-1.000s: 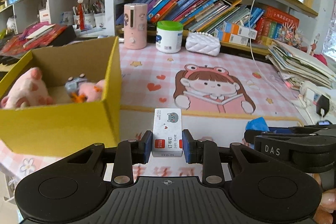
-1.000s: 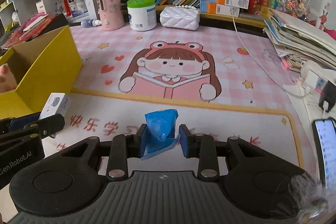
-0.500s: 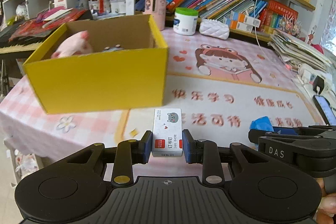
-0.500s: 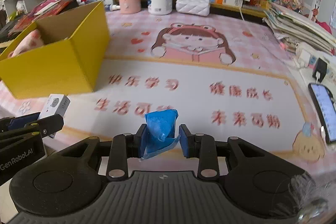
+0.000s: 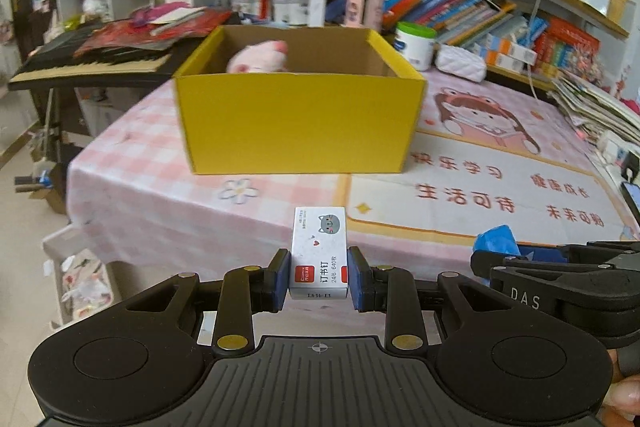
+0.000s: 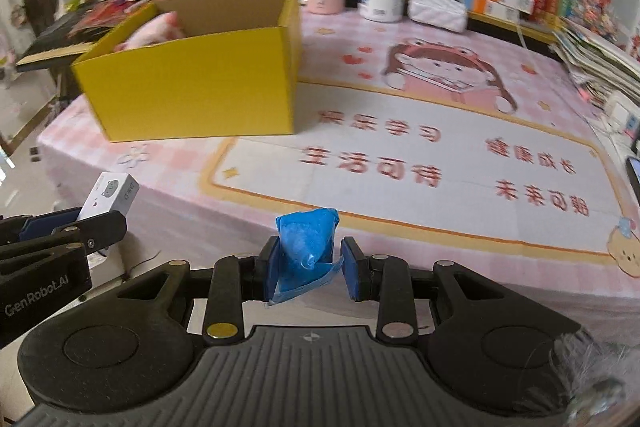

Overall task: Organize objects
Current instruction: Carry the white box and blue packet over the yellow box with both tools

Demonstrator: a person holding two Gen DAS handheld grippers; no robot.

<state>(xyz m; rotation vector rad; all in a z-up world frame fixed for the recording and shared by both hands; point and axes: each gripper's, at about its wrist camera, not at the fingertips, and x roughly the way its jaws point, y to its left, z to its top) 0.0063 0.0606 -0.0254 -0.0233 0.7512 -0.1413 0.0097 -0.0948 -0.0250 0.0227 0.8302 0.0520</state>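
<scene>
covering the desk: pink checked table mat, printed with a reading-girl cartoon and red characters; it runs under everything listed below.

yellow cardboard box, open top, standing on the mat's left part, well ahead of both grippers. seen in the right wrist view too, up and to the left.

pink plush toy, lying inside the box against its back left; only its top shows over the front wall.

left gripper, held low in front of the table edge, off the mat. jaws drawn in narrow, blue pads pressed on either side of the item below.

right gripper, just to the right of the left one and level with it (its black body shows at the right edge of the left wrist view). jaws likewise narrow, clamped on a soft item.

staple box, small, white, with a grey cat face and a red label. pinched by its lower half between the left gripper's pads, its upper half sticking out forward past the fingertips, upright in view. in the right wrist view it pokes out at far left, tilted.

blue packet, crumpled and soft, squeezed between the right gripper's pads; its top bulges up beyond the fingertips and a loose corner hangs below the pads. neither held item touches the mat or the box.
</scene>
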